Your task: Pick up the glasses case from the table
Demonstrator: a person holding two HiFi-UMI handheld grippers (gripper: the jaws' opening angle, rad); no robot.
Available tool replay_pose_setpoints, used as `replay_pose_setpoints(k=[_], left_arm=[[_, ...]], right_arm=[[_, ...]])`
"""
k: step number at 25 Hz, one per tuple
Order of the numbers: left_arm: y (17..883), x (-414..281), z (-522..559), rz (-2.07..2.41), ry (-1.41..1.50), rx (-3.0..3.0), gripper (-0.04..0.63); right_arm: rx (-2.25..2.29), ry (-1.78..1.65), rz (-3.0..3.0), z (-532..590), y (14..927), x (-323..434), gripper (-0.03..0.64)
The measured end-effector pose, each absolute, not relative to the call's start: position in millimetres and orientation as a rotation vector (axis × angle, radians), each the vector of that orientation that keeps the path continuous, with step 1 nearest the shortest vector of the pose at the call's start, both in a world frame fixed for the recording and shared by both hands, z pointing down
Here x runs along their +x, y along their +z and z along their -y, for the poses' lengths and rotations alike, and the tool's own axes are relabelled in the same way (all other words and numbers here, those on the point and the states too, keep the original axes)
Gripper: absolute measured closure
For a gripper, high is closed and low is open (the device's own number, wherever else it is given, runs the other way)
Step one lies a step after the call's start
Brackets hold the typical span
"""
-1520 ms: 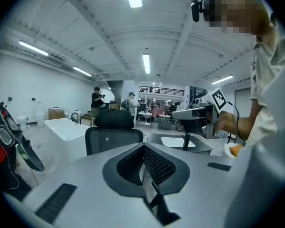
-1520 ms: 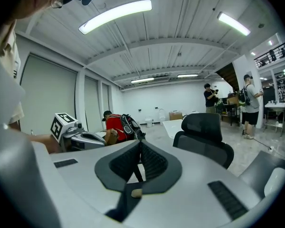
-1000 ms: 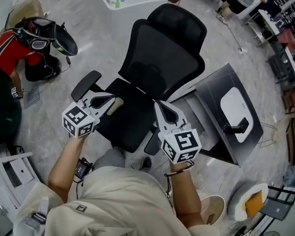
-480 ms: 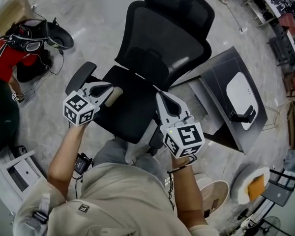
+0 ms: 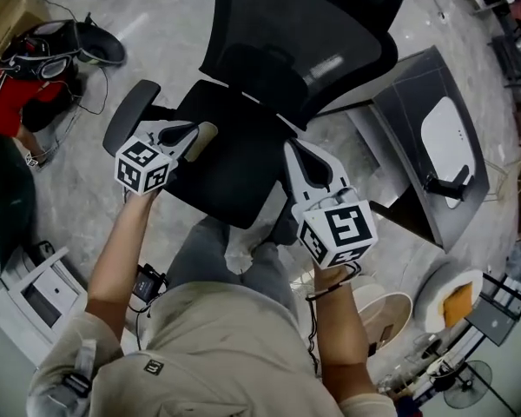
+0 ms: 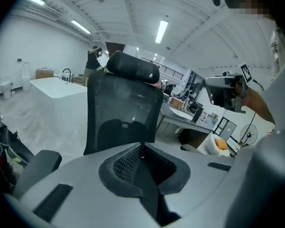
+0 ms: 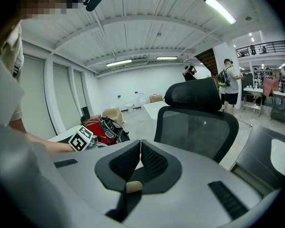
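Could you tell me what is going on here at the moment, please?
A person faces a black office chair and holds a two-jaw gripper in each hand. The left gripper and the right gripper are both held out over the chair, each with its jaws together and nothing between them. A grey desk stands to the right of the chair. No glasses case shows in any view, so nothing has been picked up yet.

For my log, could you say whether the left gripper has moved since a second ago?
Yes. In the head view the left gripper has drawn up nearer the chair's armrest.
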State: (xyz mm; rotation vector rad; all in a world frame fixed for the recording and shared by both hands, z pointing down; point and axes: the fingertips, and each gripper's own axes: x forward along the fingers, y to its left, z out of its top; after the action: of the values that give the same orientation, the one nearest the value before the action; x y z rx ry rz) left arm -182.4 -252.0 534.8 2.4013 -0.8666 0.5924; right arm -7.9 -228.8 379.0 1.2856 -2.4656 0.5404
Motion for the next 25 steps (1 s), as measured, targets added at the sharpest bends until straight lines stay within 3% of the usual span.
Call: replay_pose_setpoints(k=[13, 25], left_arm=[[670, -186, 260, 0.812, 0.777, 2.24, 0.474], [783, -201, 255, 0.816, 0.929, 2.088, 0.291]], right_arm=[[1.282, 0.677, 2.377, 246, 459, 7, 0.592], [1.27, 0.771, 2.299, 231, 515, 11, 0.592]])
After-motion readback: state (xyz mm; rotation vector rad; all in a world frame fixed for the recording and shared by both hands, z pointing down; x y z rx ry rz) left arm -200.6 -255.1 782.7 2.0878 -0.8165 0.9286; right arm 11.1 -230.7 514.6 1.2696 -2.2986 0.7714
